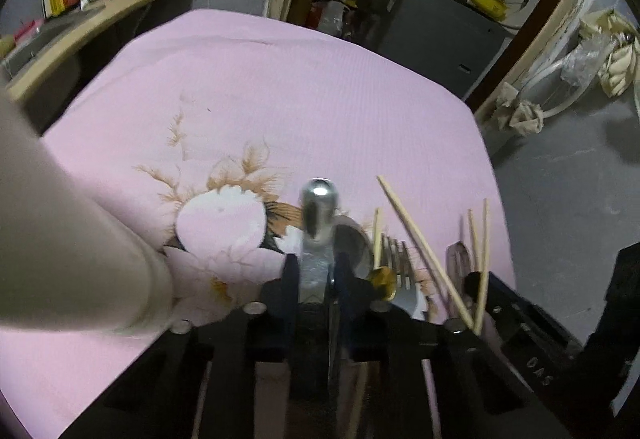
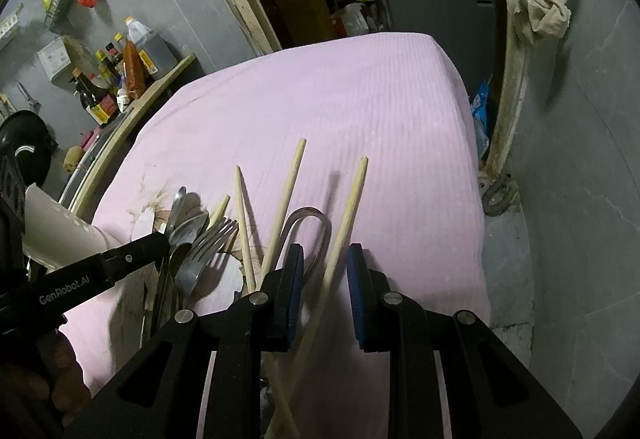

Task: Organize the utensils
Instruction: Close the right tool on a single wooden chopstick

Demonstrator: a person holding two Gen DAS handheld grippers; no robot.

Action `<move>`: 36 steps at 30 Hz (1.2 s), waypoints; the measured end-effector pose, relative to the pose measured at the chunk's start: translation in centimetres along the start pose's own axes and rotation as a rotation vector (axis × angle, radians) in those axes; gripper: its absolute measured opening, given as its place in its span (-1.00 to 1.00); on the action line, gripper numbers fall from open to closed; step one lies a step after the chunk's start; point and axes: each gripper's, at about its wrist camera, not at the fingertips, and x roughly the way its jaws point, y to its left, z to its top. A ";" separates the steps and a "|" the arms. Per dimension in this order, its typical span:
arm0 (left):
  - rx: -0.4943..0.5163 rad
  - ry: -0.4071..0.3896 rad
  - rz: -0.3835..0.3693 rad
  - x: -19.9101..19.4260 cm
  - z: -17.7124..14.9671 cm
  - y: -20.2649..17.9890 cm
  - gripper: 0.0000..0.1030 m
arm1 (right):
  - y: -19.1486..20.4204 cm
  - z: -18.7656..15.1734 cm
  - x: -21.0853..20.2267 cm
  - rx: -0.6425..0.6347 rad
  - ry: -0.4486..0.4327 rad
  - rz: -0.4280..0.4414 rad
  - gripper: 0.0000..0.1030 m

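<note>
- The left tool [image 1: 316, 279] has its blue pads pressed on a shiny metal handle [image 1: 318, 223], most likely a spoon's; the handle rises from between the pads and ends in a rounded tip pointing away from the camera.
- The right tool [image 2: 324, 295] has its jaws partly apart. One chopstick [image 2: 342, 227] runs up through the gap; it does not look pinched, though I cannot tell whether it brushes a pad.
- The utensils stand bunched together, upright or leaning, between the two tools: forks [image 2: 212, 243], spoons [image 2: 182, 227], more chopsticks [image 2: 286, 199] and a looped metal strip [image 2: 308, 219]. What holds them up lies below both views, so I cannot say what it is.
- Behind them is the bench, covered by a pink cloth [image 1: 280, 87] with a flower print.
- The relation that counts: the gripped handle's long axis lies along the left tool's own pointing line, so it should come free by drawing back along that line, not sideways.
- Just to the right of that handle are a spoon bowl [image 1: 352, 239] and fork tines [image 1: 394, 251]; they could snag or tip during the pull.
- The left tool is nearer the metal pieces, the right tool nearer the chopsticks, so sorting by kind probably falls that way.
- A pale sleeve [image 1: 60, 239] fills the left edge of the left view.
</note>
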 end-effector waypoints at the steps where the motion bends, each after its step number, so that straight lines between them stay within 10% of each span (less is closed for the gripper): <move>1: -0.003 0.004 -0.001 0.0 0.0 0.0 -0.70 | 0.0 0.0 0.0 0.002 0.004 0.001 -0.62; 13: 0.067 0.102 -0.073 0.8 -0.6 -1.0 -0.44 | -0.2 -0.1 0.1 0.001 0.029 0.030 -0.62; 23: 0.059 0.132 -0.083 1.0 -0.6 -0.3 -0.84 | -0.5 -0.2 0.0 0.007 0.036 0.041 -0.62; 36: 0.070 0.150 -0.109 1.5 -0.5 -0.3 -0.85 | -0.5 0.4 0.2 -0.004 0.073 0.047 -0.62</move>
